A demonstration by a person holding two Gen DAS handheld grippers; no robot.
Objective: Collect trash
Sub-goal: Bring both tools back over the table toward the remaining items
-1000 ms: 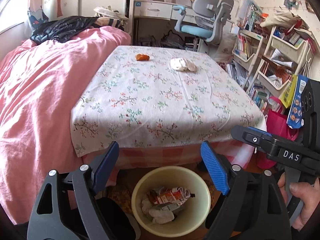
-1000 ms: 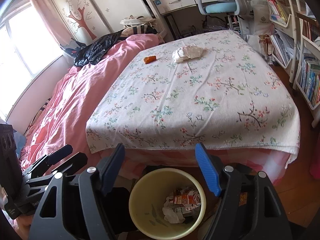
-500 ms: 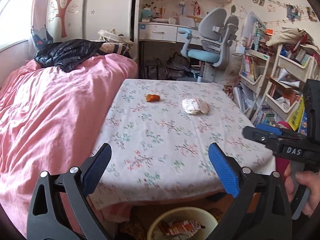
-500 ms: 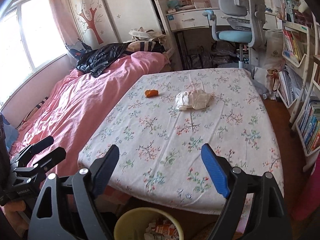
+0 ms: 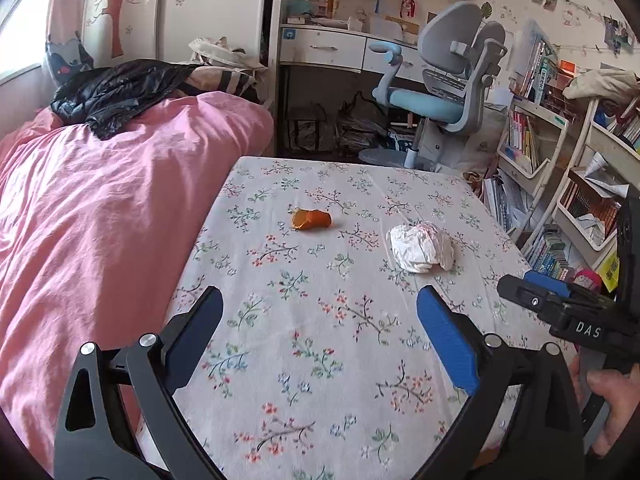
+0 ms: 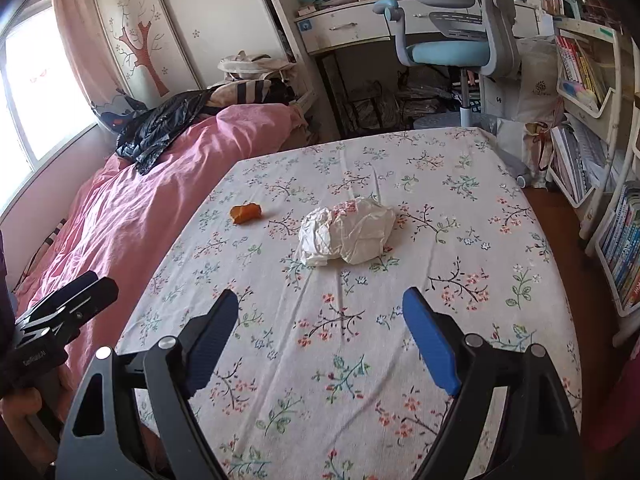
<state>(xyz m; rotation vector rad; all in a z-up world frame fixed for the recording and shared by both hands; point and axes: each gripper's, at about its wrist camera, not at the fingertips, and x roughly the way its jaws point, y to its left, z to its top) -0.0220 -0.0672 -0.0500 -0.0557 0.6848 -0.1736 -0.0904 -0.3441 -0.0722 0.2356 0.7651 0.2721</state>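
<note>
From the left wrist camera, the left gripper [image 5: 320, 328] hung over the near part of the floral tablecloth [image 5: 320, 380], its jaws having just opened wide — nothing between them. Two bits of trash lay ahead on the cloth, well apart: one orange scrap [image 5: 311, 219] and one crumpled white paper wad [image 5: 422, 247]. Nothing stood between tongs and trash. The right gripper [image 5: 532, 286] poked in from the right edge, a hand [image 5: 612, 408] on its grip. A pink duvet [image 5: 100, 220] lay left; one desk chair [image 5: 448, 80] stood behind.

From the right wrist camera, the right gripper [image 6: 320, 340] gaped too, freshly widened and empty. The wad [image 6: 347, 236] sat straight ahead, the scrap [image 6: 245, 213] off left. Bookshelves [image 6: 592, 92] lined the right.
</note>
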